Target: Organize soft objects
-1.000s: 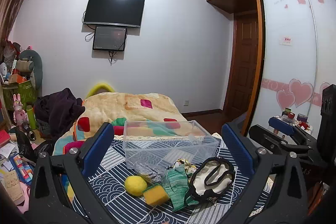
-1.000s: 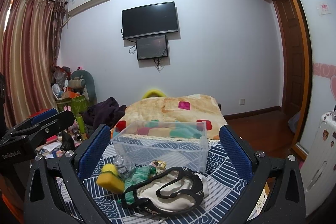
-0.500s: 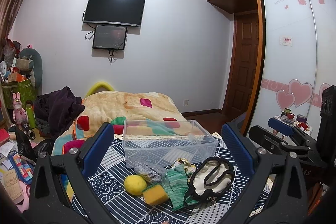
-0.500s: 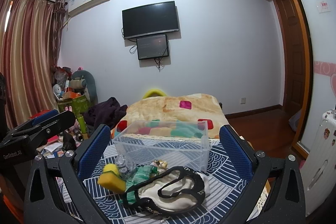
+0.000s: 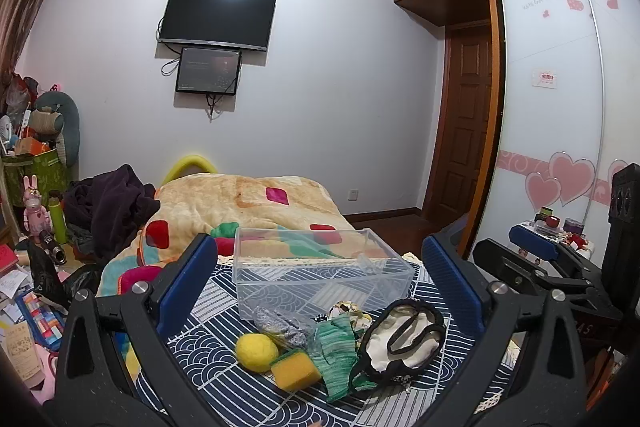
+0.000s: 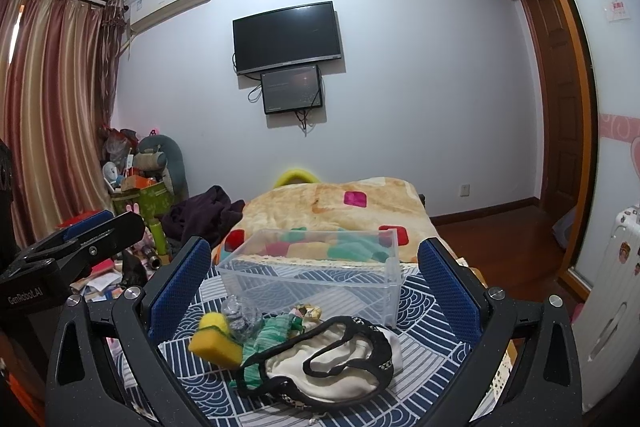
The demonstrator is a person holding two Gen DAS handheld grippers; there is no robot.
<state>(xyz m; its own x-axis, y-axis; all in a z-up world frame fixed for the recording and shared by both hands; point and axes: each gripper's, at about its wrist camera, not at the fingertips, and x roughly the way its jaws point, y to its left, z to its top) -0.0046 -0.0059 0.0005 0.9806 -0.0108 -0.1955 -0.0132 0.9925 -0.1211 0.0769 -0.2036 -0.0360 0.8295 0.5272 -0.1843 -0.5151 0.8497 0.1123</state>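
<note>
**Left-wrist and right-wrist inspection: both grippers open over the soft-object pile**

Left wrist view is showing the left gripper hovering above the patterned navy cloth, its blue-padded jaws standing wide apart and holding nothing. Between them, the clear plastic bin is sitting empty at the far side of the cloth. Just in front of the bin, the soft objects are lying in a cluster: a yellow ball touching a yellow sponge, a green knitted cloth beside them, a crinkled clear bag behind, and a black-trimmed white pouch to the right. The right gripper is appearing at the right edge of this view.

Right wrist view is showing the right gripper likewise spread open and gripping nothing, with the pouch lying nearest, the sponge to its left, and the bin beyond. A patchwork blanket is covering the bed behind.
</note>
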